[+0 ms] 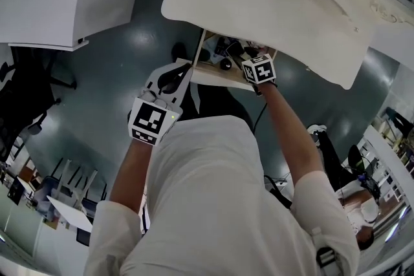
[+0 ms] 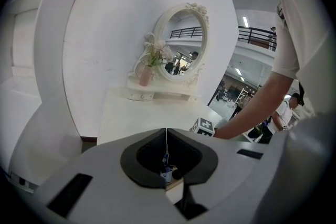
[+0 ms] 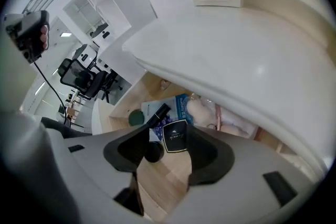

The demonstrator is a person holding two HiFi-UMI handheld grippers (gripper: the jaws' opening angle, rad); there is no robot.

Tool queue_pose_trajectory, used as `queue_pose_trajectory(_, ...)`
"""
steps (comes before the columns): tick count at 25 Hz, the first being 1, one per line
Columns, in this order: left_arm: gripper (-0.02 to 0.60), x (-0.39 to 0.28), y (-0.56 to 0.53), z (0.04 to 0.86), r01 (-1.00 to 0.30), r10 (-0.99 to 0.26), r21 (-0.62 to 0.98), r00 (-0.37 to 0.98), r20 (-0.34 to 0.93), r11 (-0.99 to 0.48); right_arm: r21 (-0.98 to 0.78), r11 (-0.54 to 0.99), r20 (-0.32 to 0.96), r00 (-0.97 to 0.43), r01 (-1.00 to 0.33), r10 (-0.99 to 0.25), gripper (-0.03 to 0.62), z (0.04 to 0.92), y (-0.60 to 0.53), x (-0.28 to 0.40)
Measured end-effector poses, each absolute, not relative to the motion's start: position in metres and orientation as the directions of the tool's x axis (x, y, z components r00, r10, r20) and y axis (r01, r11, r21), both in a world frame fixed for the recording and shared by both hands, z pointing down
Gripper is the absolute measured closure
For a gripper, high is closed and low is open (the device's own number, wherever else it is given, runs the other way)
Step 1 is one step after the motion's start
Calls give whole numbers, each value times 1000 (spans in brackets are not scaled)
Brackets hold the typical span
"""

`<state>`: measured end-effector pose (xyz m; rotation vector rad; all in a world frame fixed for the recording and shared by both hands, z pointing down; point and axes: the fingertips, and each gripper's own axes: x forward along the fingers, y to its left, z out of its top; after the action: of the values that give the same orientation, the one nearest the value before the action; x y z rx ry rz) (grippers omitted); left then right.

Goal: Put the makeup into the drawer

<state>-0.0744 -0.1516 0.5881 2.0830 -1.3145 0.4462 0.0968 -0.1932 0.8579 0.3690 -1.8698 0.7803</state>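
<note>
Oval mirror on white tabletop; pink vase just beside it.

The light is bright and even, so the white table top almost washes out at 1 o'clock in the head view, the drawer under it sits in soft shadow, and both gripper views bend strongly with black corners.

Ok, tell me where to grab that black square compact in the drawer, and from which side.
I'd take the black square compact across two opposite straight edges, coming down from above at the open front of the drawer. It lies face up and roughly flat on the wooden floor, so only its thin sides offer a pinch, and the white tabletop overhangs the back.
</note>
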Motion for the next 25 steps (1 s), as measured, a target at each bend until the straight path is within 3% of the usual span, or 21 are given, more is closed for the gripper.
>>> queue_pose_trajectory(8, 563, -99, -147, 573, -873, -682, 339, 487, 545, -352, -294, 741, 897, -441, -604, -4, 381, 803, -195, 92)
queue_pose_trajectory(17, 563, -120, -136, 564, -843, -658, 328, 537, 527, -426, -193, 704, 878, -441, -683, -187, 498, 750, -210, 98)
queue_pose_trajectory(25, 563, -131, -128, 567, -768, -583, 414, 641, 499, -490, -129, 633, 842, -421, -764, -337, 542, 695, -206, 113)
